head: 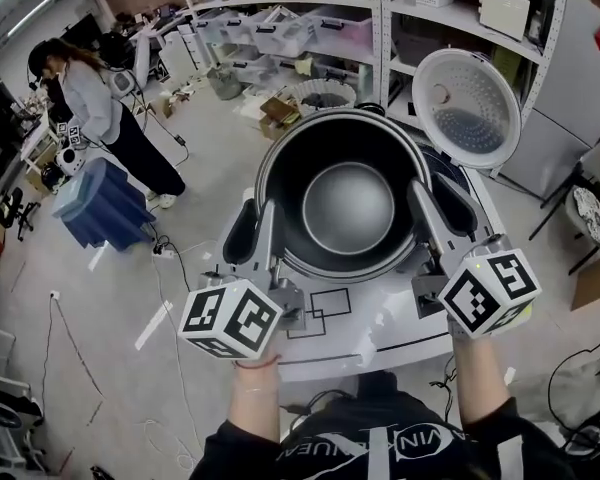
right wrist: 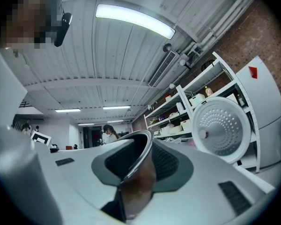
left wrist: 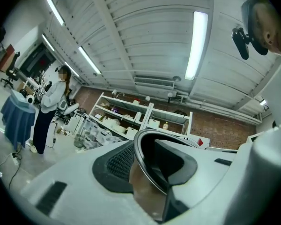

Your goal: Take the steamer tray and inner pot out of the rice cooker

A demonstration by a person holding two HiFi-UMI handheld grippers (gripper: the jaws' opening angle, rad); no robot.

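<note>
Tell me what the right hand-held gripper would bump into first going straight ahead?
The right hand-held gripper is clamped on the pot. Beyond it, probably the shelves, left of the open lid; depth is unclear.

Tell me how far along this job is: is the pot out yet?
Done: the cooker lid stands open, and no steamer tray sits in the pot. In hand: left claw and right claw clamp the pot's rim, apparently holding it up. Left: setting it down on the table.
</note>
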